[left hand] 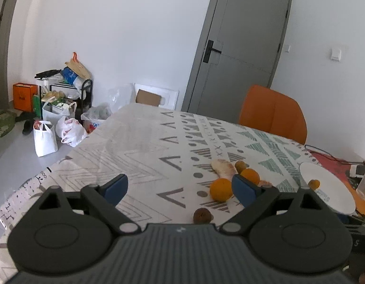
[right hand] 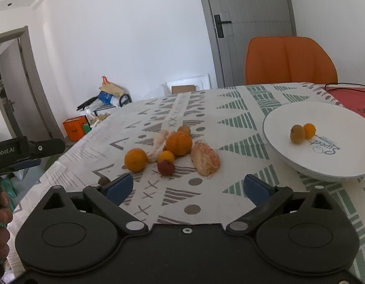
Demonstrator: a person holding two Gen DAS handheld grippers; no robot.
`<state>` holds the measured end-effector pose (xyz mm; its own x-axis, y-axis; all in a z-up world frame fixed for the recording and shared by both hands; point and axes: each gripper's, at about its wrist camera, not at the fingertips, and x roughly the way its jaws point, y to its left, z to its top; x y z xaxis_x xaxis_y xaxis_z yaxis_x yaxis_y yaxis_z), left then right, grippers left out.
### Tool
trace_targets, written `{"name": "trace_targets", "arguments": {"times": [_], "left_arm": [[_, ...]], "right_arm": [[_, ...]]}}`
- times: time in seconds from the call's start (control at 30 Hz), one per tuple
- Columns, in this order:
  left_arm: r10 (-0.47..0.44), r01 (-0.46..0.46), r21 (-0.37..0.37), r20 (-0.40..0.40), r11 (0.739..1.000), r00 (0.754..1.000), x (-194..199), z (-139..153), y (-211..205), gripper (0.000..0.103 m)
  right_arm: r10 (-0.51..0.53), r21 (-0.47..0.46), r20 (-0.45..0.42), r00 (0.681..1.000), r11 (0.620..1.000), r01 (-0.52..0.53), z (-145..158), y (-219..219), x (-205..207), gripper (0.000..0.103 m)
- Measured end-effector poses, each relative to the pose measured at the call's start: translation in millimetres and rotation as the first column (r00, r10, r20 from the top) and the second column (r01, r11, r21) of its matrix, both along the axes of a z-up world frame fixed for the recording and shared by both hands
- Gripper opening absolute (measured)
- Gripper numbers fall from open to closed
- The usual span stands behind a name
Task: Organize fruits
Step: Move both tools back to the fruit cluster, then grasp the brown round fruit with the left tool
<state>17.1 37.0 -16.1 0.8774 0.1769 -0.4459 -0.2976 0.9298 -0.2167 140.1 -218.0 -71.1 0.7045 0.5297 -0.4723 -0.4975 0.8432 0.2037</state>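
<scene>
Both tools gape empty. Fruit pile (right hand: 173,151) lies ahead of right tool (right hand: 188,185), plate (right hand: 288,161) to its right; right tool (right hand: 188,185) sits nearer the plate.

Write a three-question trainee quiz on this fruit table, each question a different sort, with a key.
1. True or false: the white plate holds no fruit.
2. Multiple choice: the right gripper is (A) shut on an orange, (B) open and holding nothing, (C) not in view.
3. Fill in: the chair behind the table is coloured ____.

Key: 1 false, two small fruits lie on it; 2 B; 3 orange.
</scene>
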Motion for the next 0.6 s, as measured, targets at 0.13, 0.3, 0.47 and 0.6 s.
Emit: {"name": "trace_targets", "arguments": {"times": [0.13, 0.3, 0.47, 0.6], "left_arm": [[-0.020, 0.020, 0.001, -0.018, 1.000, 1.000, 7, -8, -2, 0.088], [-0.053, 0.052, -0.022, -0.059, 0.998, 0.997, 17, -20, -5, 0.071], [-0.100, 0.097, -0.042, -0.085, 0.994, 0.991, 27, -31, -9, 0.064], [-0.126, 0.120, -0.060, -0.122, 0.991, 0.984, 38, -40, -11, 0.046]], "right_arm": [[0.006, -0.017, -0.007, 1.000, 1.000, -0.006, -3, 5, 4, 0.091], [0.006, -0.028, -0.009, 1.000, 1.000, -0.007, -4, 11, 9, 0.086], [0.012, -0.036, -0.029, 1.000, 0.999, -0.013, -7, 17, 17, 0.083], [0.009, -0.045, -0.049, 0.999, 0.999, -0.011, -10, 21, 26, 0.080]]}}
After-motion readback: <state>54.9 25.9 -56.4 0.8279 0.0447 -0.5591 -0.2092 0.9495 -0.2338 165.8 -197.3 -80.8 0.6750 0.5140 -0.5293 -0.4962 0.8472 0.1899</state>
